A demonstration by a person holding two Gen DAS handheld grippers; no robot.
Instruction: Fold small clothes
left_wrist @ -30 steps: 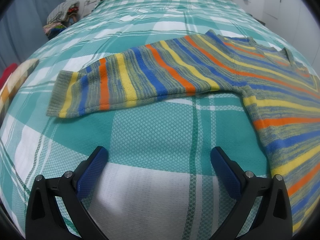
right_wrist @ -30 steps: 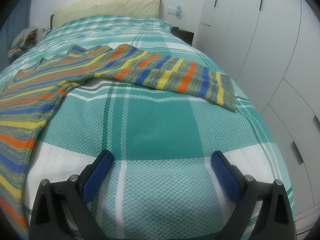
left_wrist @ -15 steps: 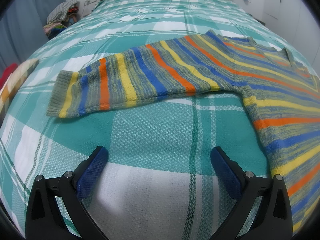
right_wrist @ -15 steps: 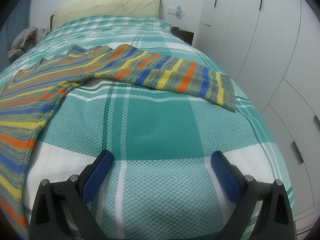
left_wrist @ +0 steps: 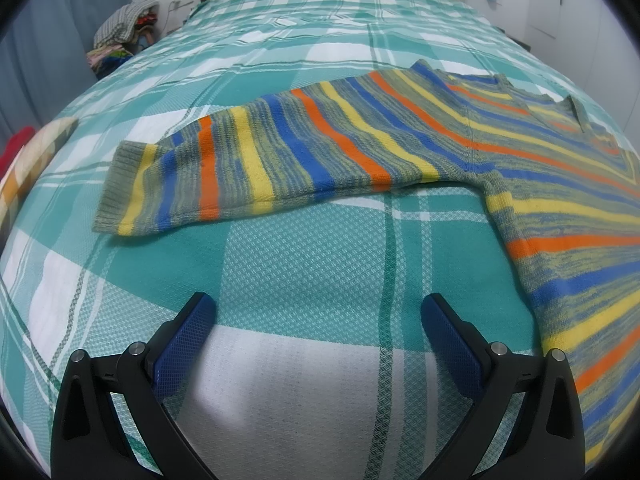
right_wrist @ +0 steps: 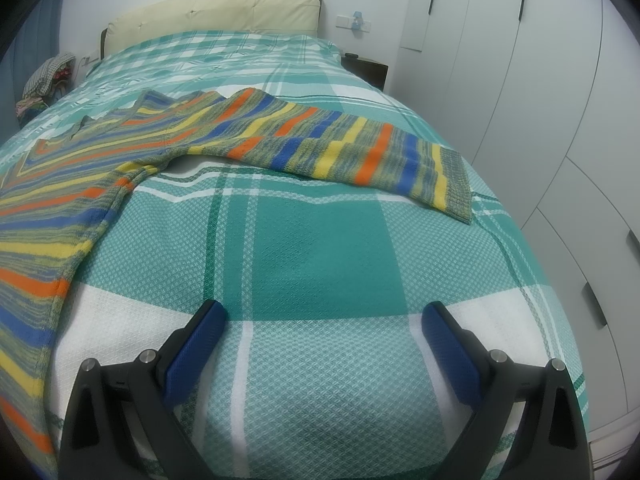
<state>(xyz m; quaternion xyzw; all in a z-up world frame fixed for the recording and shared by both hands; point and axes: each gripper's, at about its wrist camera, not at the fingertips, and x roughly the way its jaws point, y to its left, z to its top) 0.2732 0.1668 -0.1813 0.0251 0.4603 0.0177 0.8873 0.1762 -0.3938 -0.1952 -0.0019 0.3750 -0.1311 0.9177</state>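
Sweater: lies flat on the bed, body toward the middle, both sleeves spread straight out to the sides; spread this way, I judge, so each sleeve can be folded in over the body first.
Left sleeve: ends in a ribbed grey cuff, well ahead of the left tool.
Right sleeve: cuff near the bed's edge by the wardrobe.
Left tool: released, blue pads wide apart, holding nothing, hovering over bare bedspread.
Right tool: likewise released and unloaded, apart from the knit.
Materials: soft knit in orange, yellow and blue stripes over mottled grey-green; likely limp and stretchy, sagging when lifted. Bedspread is waffle-textured teal-and-white check.
Stage: folding not yet begun, by my reading.
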